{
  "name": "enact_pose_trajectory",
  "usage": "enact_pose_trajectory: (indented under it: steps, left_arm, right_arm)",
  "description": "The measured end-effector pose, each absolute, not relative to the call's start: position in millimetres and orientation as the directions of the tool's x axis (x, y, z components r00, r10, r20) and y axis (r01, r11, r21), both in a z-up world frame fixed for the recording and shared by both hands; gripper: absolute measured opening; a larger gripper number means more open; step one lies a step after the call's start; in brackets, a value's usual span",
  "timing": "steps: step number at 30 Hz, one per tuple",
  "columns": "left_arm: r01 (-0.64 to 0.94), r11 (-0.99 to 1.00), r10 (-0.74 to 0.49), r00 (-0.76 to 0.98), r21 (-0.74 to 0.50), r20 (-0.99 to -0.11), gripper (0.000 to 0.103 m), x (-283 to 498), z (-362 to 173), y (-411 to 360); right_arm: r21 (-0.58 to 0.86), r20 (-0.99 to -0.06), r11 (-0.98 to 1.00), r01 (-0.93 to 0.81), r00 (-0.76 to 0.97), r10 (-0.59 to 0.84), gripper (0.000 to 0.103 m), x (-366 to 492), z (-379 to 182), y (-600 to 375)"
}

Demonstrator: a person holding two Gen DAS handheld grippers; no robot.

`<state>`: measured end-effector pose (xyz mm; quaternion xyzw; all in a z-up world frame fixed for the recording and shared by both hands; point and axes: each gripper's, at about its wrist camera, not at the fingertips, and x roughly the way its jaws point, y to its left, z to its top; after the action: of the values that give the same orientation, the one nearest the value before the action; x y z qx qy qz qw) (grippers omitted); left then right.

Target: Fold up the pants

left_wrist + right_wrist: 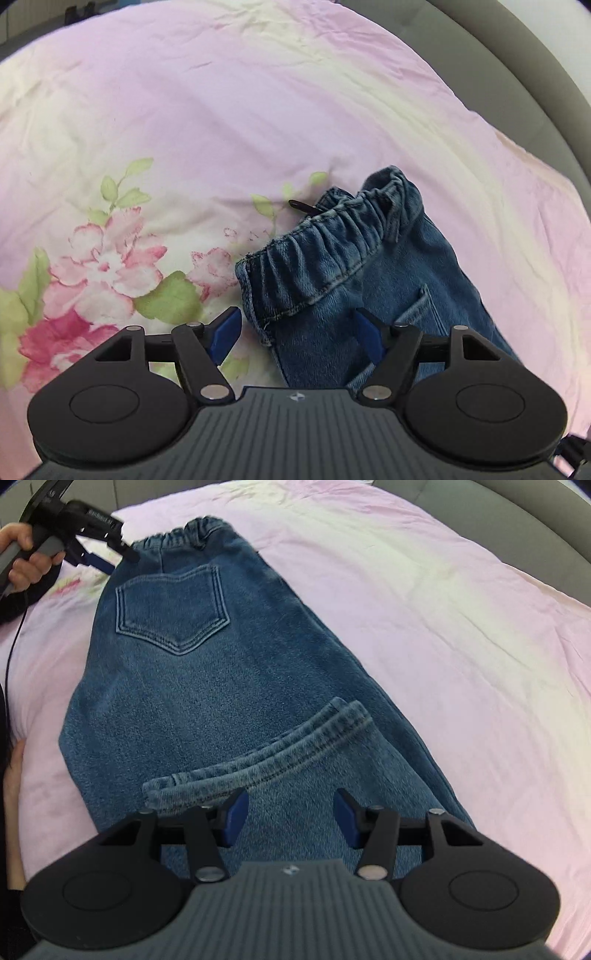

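Looking along the left gripper (pixel 297 334), its blue pads stand wide apart and press on nothing; the left side edge of the jeans (pixel 332 295) lies between them. The elastic waistband (pixel 332 232) bunches up just beyond the fingers, a dark drawstring end (pixel 301 205) poking out onto the floral sheet (pixel 184 129). Left of the denim the sheet runs broad and bare of things. To the right it narrows toward the grey padded bed frame (pixel 535 74).

From the right gripper (pixel 291 821), the jaws sit partly apart over the denim, with no fabric pinched between the pads. The jeans stretch away lengthwise, back pocket (pixel 171 609) upward, a leg hem (pixel 258 753) folded back across the cloth just ahead of the fingers. A person's hand (pixel 26 559) holds the left gripper at the waistband corner; small white lettering on its body is too blurred to read. Open pink sheet spreads to the right, up to the frame.
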<state>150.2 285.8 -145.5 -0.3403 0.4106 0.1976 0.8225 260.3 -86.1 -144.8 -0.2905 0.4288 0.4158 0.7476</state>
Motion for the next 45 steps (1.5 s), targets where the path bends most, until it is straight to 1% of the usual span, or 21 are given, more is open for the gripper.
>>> enact_pose_trajectory:
  steps: [4, 7, 9, 11, 12, 14, 16, 19, 23, 27, 29, 32, 34, 37, 41, 45]
  left_arm:
    - [-0.611, 0.657, 0.028, 0.604, -0.44, -0.796, 0.088, 156, -160, 293]
    - [-0.606, 0.66, 0.029, 0.611, -0.443, -0.791, 0.089, 164, -170, 294]
    - [-0.604, 0.668, 0.04, 0.613, -0.435, -0.789, 0.083, 166, -174, 292]
    - [-0.605, 0.672, 0.048, 0.611, -0.427, -0.79, 0.075, 167, -173, 290]
    - [-0.604, 0.678, 0.055, 0.61, -0.419, -0.791, 0.073, 167, -170, 289]
    - [-0.595, 0.699, 0.072, 0.611, -0.397, -0.788, 0.066, 166, -162, 285]
    - [-0.583, 0.717, 0.092, 0.621, -0.381, -0.779, 0.061, 165, -151, 278]
    - [-0.549, 0.738, 0.098, 0.663, -0.392, -0.743, 0.051, 162, -128, 268]
    - [-0.484, 0.786, 0.092, 0.707, -0.384, -0.701, 0.046, 161, -87, 248]
    - [-0.407, 0.837, 0.081, 0.754, -0.366, -0.652, 0.043, 162, -42, 214]
    - [-0.366, 0.866, 0.076, 0.77, -0.342, -0.633, 0.043, 164, -20, 193]
    - [-0.313, 0.911, 0.085, 0.781, -0.27, -0.619, 0.043, 167, 9, 155]
    - [-0.277, 0.934, 0.088, 0.79, -0.225, -0.607, 0.043, 177, 22, 123]
    - [-0.207, 0.962, 0.067, 0.809, -0.176, -0.583, 0.043, 179, 39, 76]
    - [-0.099, 0.992, 0.041, 0.824, -0.073, -0.565, 0.042, 186, 48, 7]
    - [0.001, 0.997, 0.041, 0.823, 0.073, -0.567, 0.042, 194, 38, -67]
  right_arm:
    - [-0.096, -0.904, 0.451, -0.887, 0.267, 0.334, 0.048, 265, -157, -74]
    - [-0.096, -0.92, 0.439, -0.893, 0.248, 0.305, 0.048, 269, -159, -69]
    - [-0.096, -0.928, 0.437, -0.894, 0.239, 0.286, 0.049, 272, -162, -64]
    - [-0.099, -0.933, 0.438, -0.894, 0.237, 0.272, 0.049, 273, -164, -61]
    - [-0.102, -0.935, 0.439, -0.893, 0.237, 0.265, 0.049, 272, -164, -59]
    - [-0.105, -0.936, 0.441, -0.891, 0.238, 0.258, 0.049, 272, -164, -57]
    - [-0.108, -0.936, 0.447, -0.888, 0.242, 0.256, 0.049, 271, -163, -58]
    - [-0.112, -0.933, 0.458, -0.882, 0.251, 0.257, 0.049, 269, -164, -57]
    - [-0.107, -0.926, 0.461, -0.881, 0.257, 0.276, 0.05, 265, -165, -63]
    - [-0.102, -0.92, 0.489, -0.866, 0.269, 0.284, 0.05, 264, -161, -72]
    - [-0.093, -0.914, 0.509, -0.856, 0.276, 0.296, 0.05, 262, -153, -78]
    - [-0.072, -0.903, 0.549, -0.833, 0.288, 0.319, 0.05, 256, -141, -97]
    - [-0.038, -0.902, 0.573, -0.818, 0.275, 0.333, 0.05, 250, -135, -114]
    - [-0.039, -0.898, 0.602, -0.797, 0.292, 0.329, 0.05, 241, -127, -138]
    - [-0.053, -0.895, 0.642, -0.765, 0.321, 0.309, 0.051, 227, -118, -171]
    - [-0.044, -0.892, 0.7, -0.713, 0.343, 0.294, 0.051, 216, -112, -212]
